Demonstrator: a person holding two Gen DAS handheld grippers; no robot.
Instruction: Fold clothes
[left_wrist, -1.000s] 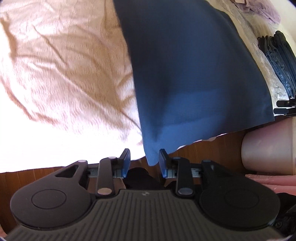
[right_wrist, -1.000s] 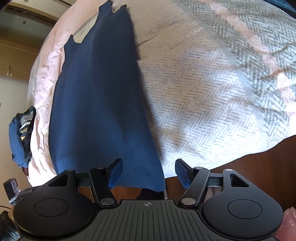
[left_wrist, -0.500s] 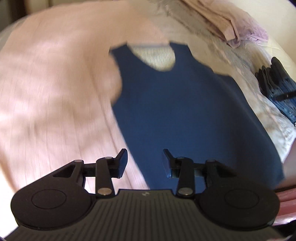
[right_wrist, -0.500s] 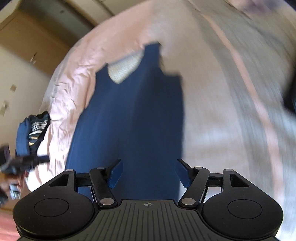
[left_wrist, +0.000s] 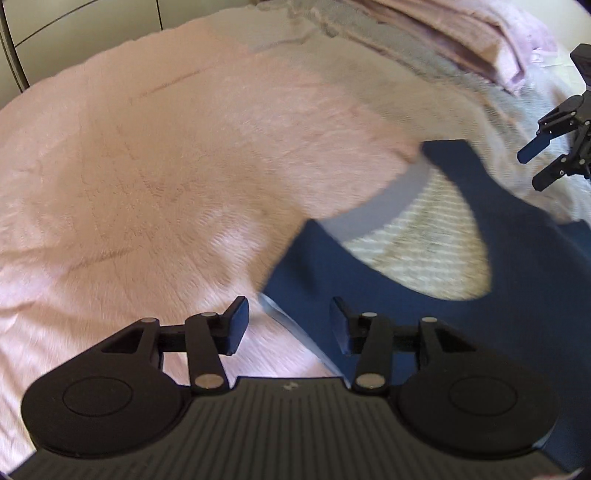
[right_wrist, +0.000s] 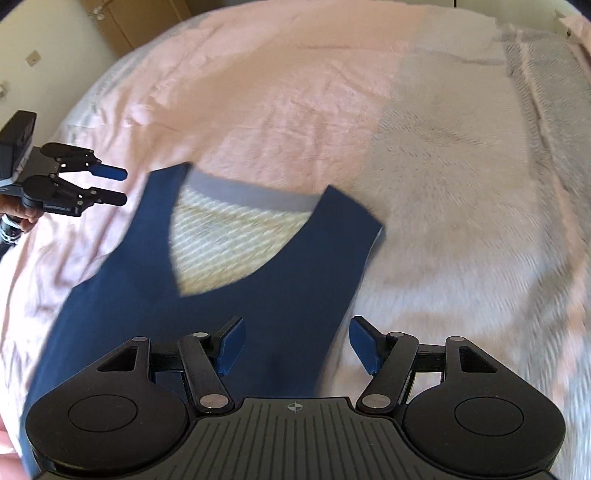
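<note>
One wide bed covered by a wrinkled pale pink sheet (left_wrist: 147, 177) fills both views. A grey-and-white herringbone woven blanket (right_wrist: 480, 155) covers the part of the bed beyond and to the right of the garment in the right wrist view. Folded pinkish fabric (left_wrist: 461, 33) sits at the far edge of the bed in the left wrist view.

The navy blue sleeveless V-neck top (right_wrist: 229, 306) lies flat on the bed, neckline pointing away from both cameras, the herringbone weave showing through the neck opening. Its far edges are motion-blurred.

Left gripper (left_wrist: 288, 325): black body, dark pads, jaws moderately apart, nothing between them. It hangs over the top's left shoulder edge (left_wrist: 369, 295); the left finger is over bare pink sheet, the right finger over navy cloth. Contact with the cloth cannot be judged. In the right wrist view this gripper (right_wrist: 118, 186) is just left of the top's left shoulder strap, held by a hand (right_wrist: 18, 218).

Right gripper (right_wrist: 295, 347): black body, blue pads, jaws wide apart, empty. It sits over the top's right side edge, left pad above navy cloth, right pad above the bedding. From the left wrist view it (left_wrist: 535, 166) appears beyond the top's right shoulder.
</note>
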